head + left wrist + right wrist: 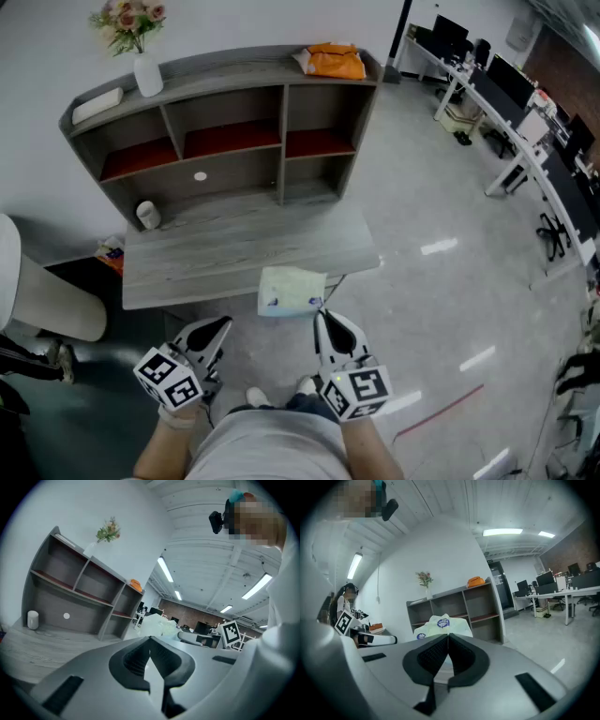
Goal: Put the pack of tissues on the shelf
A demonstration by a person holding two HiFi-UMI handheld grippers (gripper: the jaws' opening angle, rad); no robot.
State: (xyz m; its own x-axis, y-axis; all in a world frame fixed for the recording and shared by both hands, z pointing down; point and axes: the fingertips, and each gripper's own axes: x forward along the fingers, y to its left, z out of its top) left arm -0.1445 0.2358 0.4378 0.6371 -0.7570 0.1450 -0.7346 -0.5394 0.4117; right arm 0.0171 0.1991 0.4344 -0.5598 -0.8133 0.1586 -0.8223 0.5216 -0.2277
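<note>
A pack of tissues lies at the near edge of a grey table and seems to overhang it slightly. The left tongs at the pack's 8 o'clock and the right tongs at its 5 o'clock are both clenched and empty. They would likely need to part, then pinch the soft pack gently. The shelf stands at 12 o'clock. A vase of flowers and an orange bundle occupy its top, and a small white cylinder sits at its foot.

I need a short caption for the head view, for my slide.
Pack of tissues at the front edge of the desk; left gripper and right gripper near it, jaws shut, shelf behind.
</note>
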